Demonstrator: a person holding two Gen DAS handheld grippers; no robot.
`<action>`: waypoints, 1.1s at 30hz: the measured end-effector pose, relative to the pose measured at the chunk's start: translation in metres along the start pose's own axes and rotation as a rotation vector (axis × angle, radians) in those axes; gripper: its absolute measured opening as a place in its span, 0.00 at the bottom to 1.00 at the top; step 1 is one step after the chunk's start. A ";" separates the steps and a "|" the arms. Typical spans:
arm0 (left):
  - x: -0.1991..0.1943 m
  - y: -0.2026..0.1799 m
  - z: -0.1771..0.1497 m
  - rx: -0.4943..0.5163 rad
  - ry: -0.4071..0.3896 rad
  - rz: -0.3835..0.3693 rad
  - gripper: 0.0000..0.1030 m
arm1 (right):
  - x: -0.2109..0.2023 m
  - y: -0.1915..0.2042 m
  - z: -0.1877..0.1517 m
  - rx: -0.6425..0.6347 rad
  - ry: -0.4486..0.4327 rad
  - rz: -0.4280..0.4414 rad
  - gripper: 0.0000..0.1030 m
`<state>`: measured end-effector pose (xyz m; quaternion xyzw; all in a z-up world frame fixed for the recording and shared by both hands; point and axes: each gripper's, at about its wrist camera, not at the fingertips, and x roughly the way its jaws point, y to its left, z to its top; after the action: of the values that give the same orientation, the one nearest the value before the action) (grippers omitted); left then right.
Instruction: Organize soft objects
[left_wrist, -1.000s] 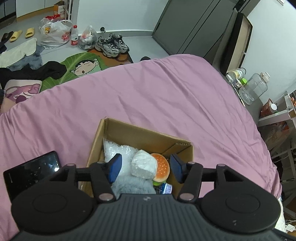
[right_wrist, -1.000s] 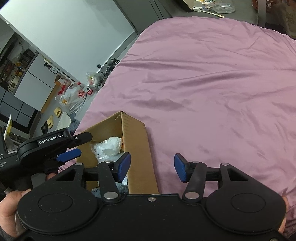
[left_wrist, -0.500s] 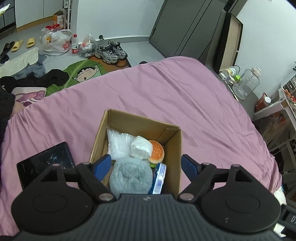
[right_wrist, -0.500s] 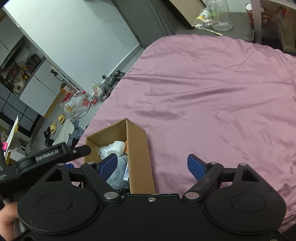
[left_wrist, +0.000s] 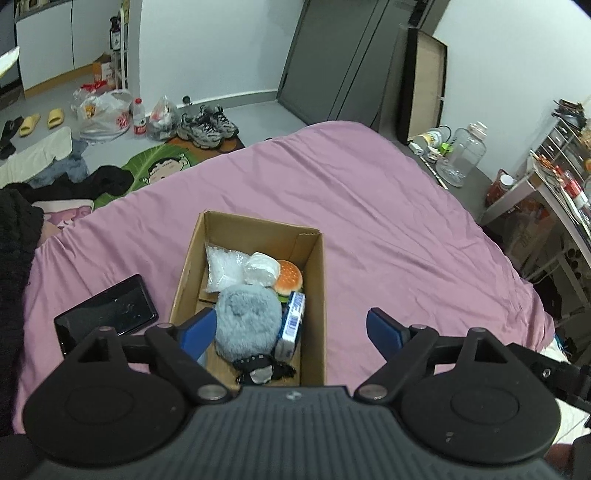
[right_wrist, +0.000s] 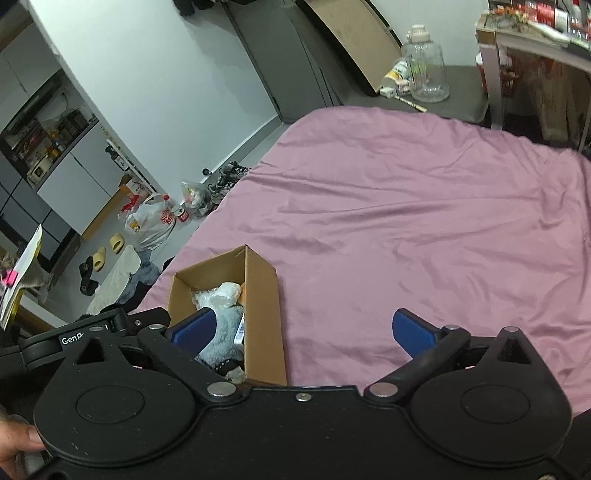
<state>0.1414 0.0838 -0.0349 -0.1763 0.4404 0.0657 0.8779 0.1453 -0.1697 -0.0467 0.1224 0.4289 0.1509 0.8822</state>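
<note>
Left wrist view: both grippers (left_wrist: 290, 326) (right_wrist: 301, 328) gape empty above the cardboard box (left_wrist: 314, 295), phone (left_wrist: 107, 314) beside it.

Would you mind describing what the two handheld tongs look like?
Both the left tongs and right tongs are matte black, with round pivot discs, silver rivets, a ribbed body and blue-padded fingers. White "Gen" lettering marks the left one's side.

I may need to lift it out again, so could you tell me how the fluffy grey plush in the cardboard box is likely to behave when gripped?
The grey plush looks thickly furred and rounded, so it will probably squash between the fingers rather than resist. It likely weighs little for its bulk. Its pile may slip, so a deep grip seems wiser. It sits snug against the blue-and-white carton in the cardboard box.
</note>
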 end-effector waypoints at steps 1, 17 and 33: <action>-0.005 -0.002 -0.003 0.008 -0.003 0.002 0.86 | -0.005 0.000 -0.001 -0.007 -0.006 -0.002 1.00; -0.077 -0.027 -0.051 0.100 -0.073 -0.001 0.95 | -0.079 -0.001 -0.027 -0.081 -0.061 -0.033 1.00; -0.134 -0.040 -0.087 0.180 -0.144 -0.004 0.95 | -0.133 -0.005 -0.049 -0.111 -0.109 -0.033 1.00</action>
<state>0.0058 0.0201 0.0341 -0.0925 0.3798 0.0369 0.9197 0.0291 -0.2190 0.0174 0.0740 0.3730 0.1529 0.9122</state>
